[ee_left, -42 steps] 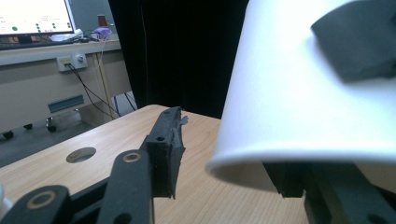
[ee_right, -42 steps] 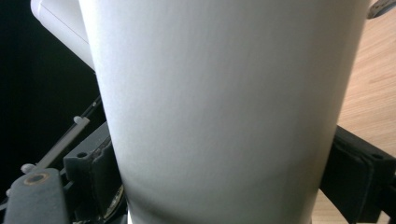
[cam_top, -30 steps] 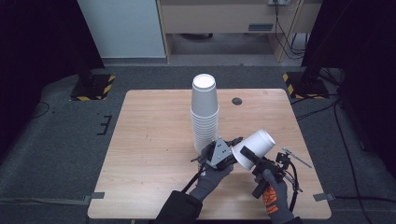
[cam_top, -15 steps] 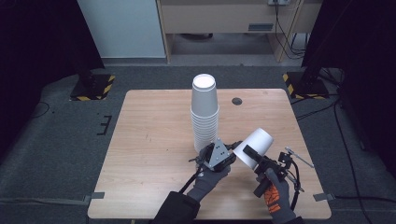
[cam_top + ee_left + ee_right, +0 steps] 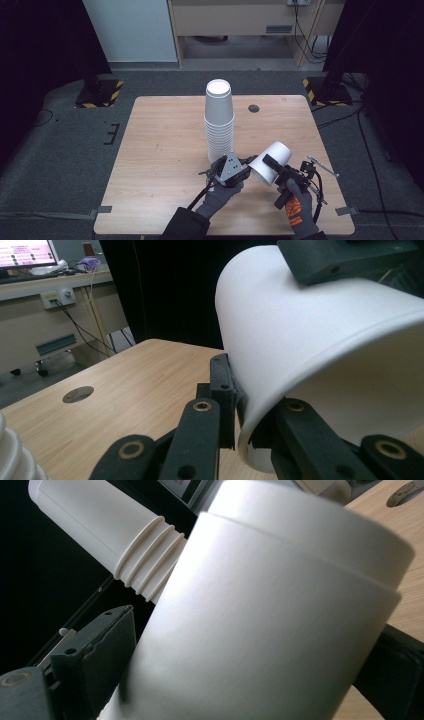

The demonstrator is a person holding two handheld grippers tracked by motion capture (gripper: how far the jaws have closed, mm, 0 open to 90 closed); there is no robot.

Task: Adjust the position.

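A tall stack of upside-down white paper cups (image 5: 219, 120) stands mid-table. To its right a single white cup (image 5: 278, 150) hangs tilted above the front of the table. My right gripper (image 5: 274, 165) is shut on its body, one black jaw on each side (image 5: 250, 655). A stepped edge crosses the cup's wall near its far end (image 5: 310, 550). My left gripper (image 5: 250, 164) is shut on the cup's rim (image 5: 260, 415), one jaw outside and one inside. The stack (image 5: 100, 530) appears behind the cup in the right gripper view.
The wooden table (image 5: 160, 150) has a small dark round hole (image 5: 254, 108) at the back right. Black-and-yellow striped bases (image 5: 100, 95) (image 5: 325, 90) sit on the floor beyond both far corners. The stack's ribbed rims (image 5: 12, 455) are close on the left gripper's left.
The tilted cup and the right gripper have shifted slightly down and left, toward the left gripper. The stack has not moved.
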